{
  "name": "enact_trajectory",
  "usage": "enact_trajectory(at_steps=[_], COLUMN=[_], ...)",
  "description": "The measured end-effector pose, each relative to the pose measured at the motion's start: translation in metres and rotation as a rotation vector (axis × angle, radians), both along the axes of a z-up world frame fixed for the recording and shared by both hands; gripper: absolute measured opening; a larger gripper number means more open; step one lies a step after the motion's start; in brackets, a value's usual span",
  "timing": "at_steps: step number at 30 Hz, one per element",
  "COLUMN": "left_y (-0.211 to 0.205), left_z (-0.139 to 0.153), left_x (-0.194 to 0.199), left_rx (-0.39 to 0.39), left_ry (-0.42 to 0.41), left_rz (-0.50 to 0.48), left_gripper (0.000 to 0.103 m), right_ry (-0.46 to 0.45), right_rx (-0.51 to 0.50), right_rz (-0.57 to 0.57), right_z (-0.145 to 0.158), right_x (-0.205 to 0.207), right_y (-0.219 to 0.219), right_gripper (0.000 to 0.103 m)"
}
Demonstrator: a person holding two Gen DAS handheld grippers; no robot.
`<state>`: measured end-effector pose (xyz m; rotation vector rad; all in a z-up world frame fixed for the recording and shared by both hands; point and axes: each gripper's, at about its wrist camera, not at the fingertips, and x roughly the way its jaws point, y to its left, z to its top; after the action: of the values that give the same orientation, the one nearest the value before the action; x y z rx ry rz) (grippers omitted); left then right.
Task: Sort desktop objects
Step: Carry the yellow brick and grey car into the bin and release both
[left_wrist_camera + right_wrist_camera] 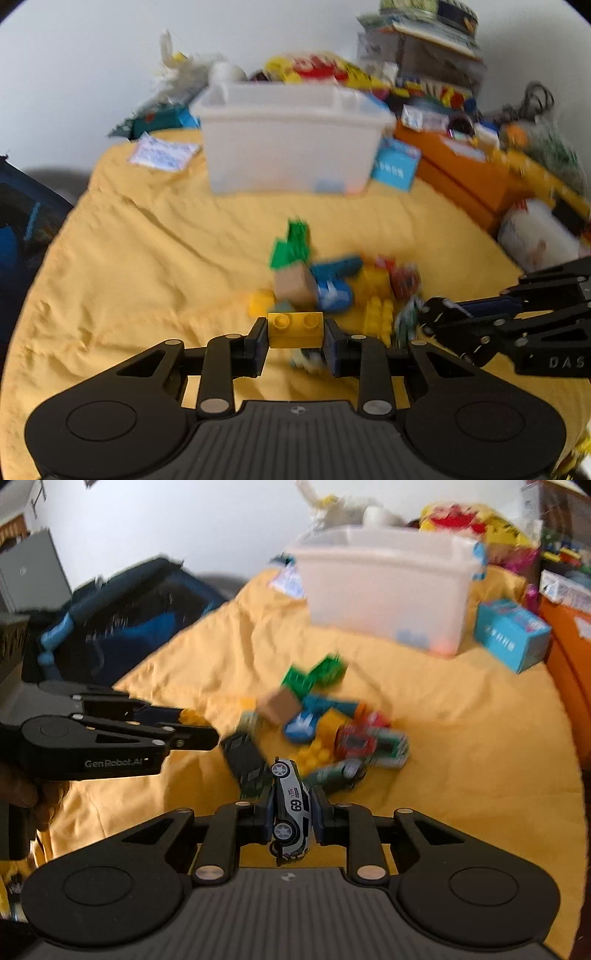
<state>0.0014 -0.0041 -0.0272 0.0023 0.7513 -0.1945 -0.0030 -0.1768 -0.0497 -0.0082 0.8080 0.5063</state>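
My left gripper [295, 334] is shut on a yellow two-stud brick [295, 328], held just above the yellow cloth. In the right wrist view my right gripper [293, 808] is shut on a small white toy car [291, 805] marked 69, held on its side. A blurred pile of toys [332, 280] lies beyond both grippers: green bricks, a tan block, a blue piece, yellow bricks and red pieces. In the right wrist view the pile [317, 720] also holds a dark toy car [245, 760]. The other gripper shows at the right edge [436, 317] and at the left [207, 734].
A translucent white bin [291, 140] stands at the back of the yellow cloth [129, 277]. A blue box [395, 166] and orange boxes [469, 173] sit to its right, with clutter behind. A dark blue bag [122, 620] lies off the cloth's left side.
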Motion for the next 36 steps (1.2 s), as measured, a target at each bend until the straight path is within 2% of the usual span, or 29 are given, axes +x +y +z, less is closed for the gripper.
enact_trajectory(at_steps=[8,19,23,27,36], left_y=[0.011,0.003,0.000,-0.004,-0.013], left_z=[0.053,0.111,0.125,0.131,0.116], left_x=[0.041,0.147,0.181,0.215,0.268], left_rx=[-0.024,-0.012,-0.012,-0.011,0.019], left_ry=[-0.084,-0.165,-0.186,-0.177,-0.125], left_rz=[0.047,0.066,0.070,0.078,0.078], left_gripper=[0.034,0.034,0.034,0.034,0.034], right_ry=[-0.123,-0.222,-0.248,-0.225,-0.142], right_rx=[0.071,0.063,0.025,0.008,-0.051], right_rz=[-0.093,-0.142,-0.146,-0.177,-0.185], right_z=[0.058,0.115,0.123,0.118,0.099], right_x=[0.054,0.149,0.178,0.209,0.250], right_y=[-0.022,-0.033,-0.030,-0.032,-0.026], right_gripper=[0.023,0.023,0.023,0.023,0.023])
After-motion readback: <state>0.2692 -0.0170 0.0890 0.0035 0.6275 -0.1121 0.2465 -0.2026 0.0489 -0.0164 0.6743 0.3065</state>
